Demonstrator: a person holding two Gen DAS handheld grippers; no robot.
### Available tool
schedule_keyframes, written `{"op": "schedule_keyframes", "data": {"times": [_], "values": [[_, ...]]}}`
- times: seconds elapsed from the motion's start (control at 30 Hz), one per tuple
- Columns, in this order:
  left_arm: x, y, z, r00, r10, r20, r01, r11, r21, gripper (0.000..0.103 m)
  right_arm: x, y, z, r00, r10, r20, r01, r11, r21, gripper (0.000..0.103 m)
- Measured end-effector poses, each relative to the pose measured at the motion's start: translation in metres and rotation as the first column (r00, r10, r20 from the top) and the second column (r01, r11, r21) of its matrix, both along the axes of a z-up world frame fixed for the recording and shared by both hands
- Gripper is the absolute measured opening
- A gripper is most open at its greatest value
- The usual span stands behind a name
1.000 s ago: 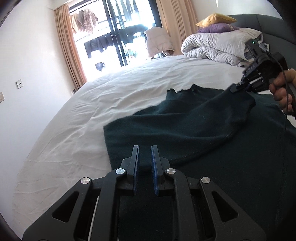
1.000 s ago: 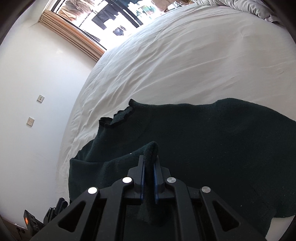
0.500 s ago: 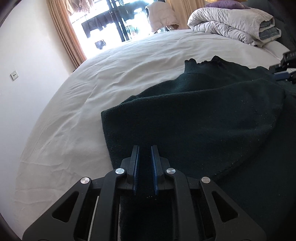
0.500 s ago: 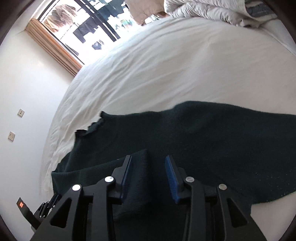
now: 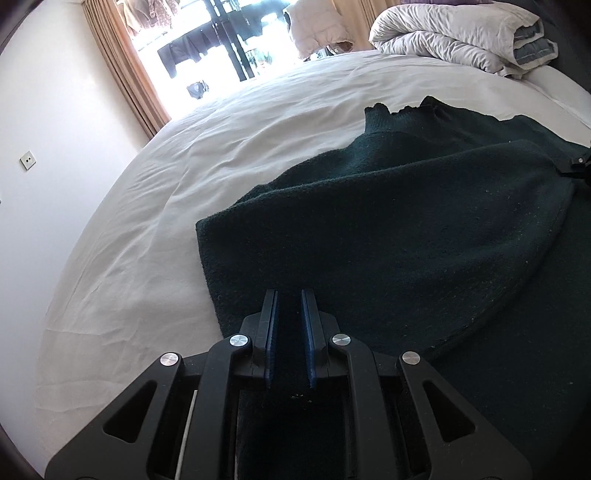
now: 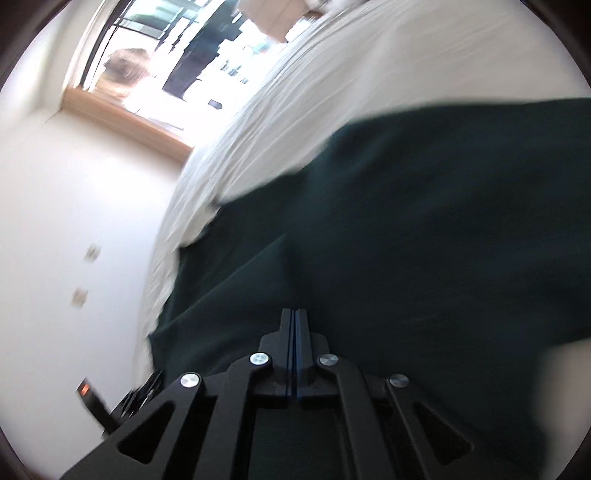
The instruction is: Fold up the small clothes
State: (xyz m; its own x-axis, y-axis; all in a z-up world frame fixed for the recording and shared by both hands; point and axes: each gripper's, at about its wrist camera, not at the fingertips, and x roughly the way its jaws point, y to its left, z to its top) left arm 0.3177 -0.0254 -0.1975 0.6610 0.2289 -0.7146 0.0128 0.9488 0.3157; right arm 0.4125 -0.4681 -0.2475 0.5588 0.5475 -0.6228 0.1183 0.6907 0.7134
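Dark green knit, fuzzy and flecked with pale lint — the sweater [image 5: 424,236] lies spread on a bed [image 5: 221,155] dressed in a creased white sheet. One layer of it is folded over the rest, and that flap ends in a long curved edge sweeping from the near side up toward the right. The ribbed neck, with its slightly frilled rim, points away toward the window [image 5: 221,44], so the garment's long axis runs roughly from the near edge of the bed toward the far side, tilted a little to the right. Its left edge is straight and thick.

In the left wrist view, the left tongs [image 5: 289,339] sit low over the near hem, the blue-lined pads [image 5: 269,339] a narrow gap apart with dark knit showing between them; whether they actually pinch the cloth cannot be told. A small black part of the other tool shows at the right edge [image 5: 580,166], resting at the flap's corner.

The right wrist view is smeared with motion blur. The right tongs [image 6: 294,354] are clenched, blue pads pressed together with nothing visible between them, above the sweater [image 6: 424,240].

Beyond the sweater, a rolled grey-white duvet [image 5: 454,33] is piled at the head of the bed, and tan curtains [image 5: 125,74] frame the bright window — clothes hang outside it. A wall socket [image 5: 27,160] sits on the white wall.
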Motion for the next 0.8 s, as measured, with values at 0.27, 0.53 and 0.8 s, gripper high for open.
{"op": "schedule_keyframes", "data": {"times": [0.27,0.53,0.8], "values": [[-0.01,-0.023,0.034,0.997,0.003,0.076,-0.004,1.0,0.016,0.012,-0.105,-0.151,0.059,0.917,-0.343,0.204,0.343,0.939,0.037,0.069],[0.009,-0.076,0.031,0.994,-0.108,-0.013,0.103,0.97,-0.222,0.012,-0.199,-0.305,-0.004,0.703,-0.711,0.007,0.687,0.681,0.252,0.069],[0.02,-0.061,0.007,0.994,-0.08,-0.075,0.044,0.917,-0.396,0.013,-0.19,-0.352,-0.042,0.67,-0.737,-0.089,0.721,0.618,0.313,0.061]]}}
